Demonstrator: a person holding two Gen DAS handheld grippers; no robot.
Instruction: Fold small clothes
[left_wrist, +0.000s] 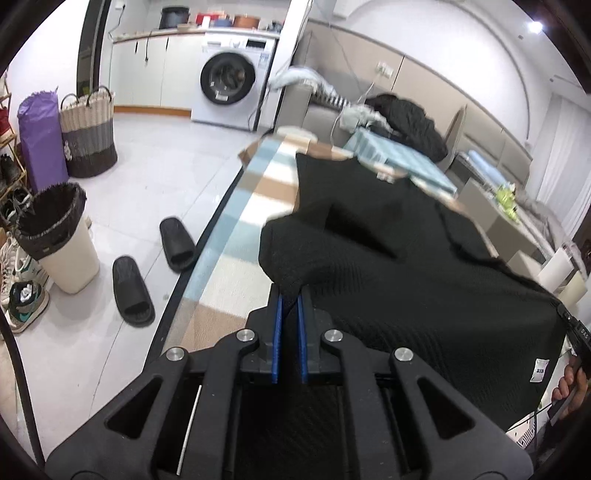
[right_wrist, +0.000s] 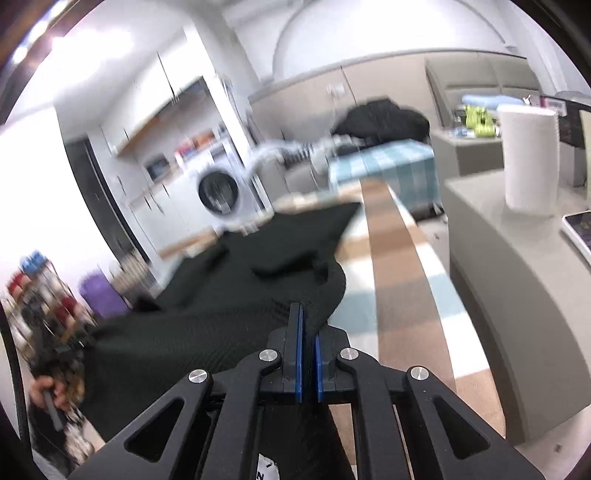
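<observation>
A black knit garment (left_wrist: 406, 266) lies spread on a table with a blue, white and brown checked cloth (left_wrist: 236, 225). My left gripper (left_wrist: 290, 295) is shut on a bunched edge of it, lifted off the cloth. In the right wrist view the same black garment (right_wrist: 229, 295) stretches to the left. My right gripper (right_wrist: 308, 321) is shut on another edge of it, above the checked cloth (right_wrist: 391, 280). A white label (left_wrist: 540, 369) shows on the garment's near right corner. The right wrist view is motion-blurred.
Left of the table on the tiled floor: two black slippers (left_wrist: 155, 269), a white bin with a black liner (left_wrist: 59, 236), a woven basket (left_wrist: 88, 133). A washing machine (left_wrist: 232, 85) stands at the back. A paper towel roll (right_wrist: 528, 158) and phone sit on a grey counter (right_wrist: 517, 266) at right.
</observation>
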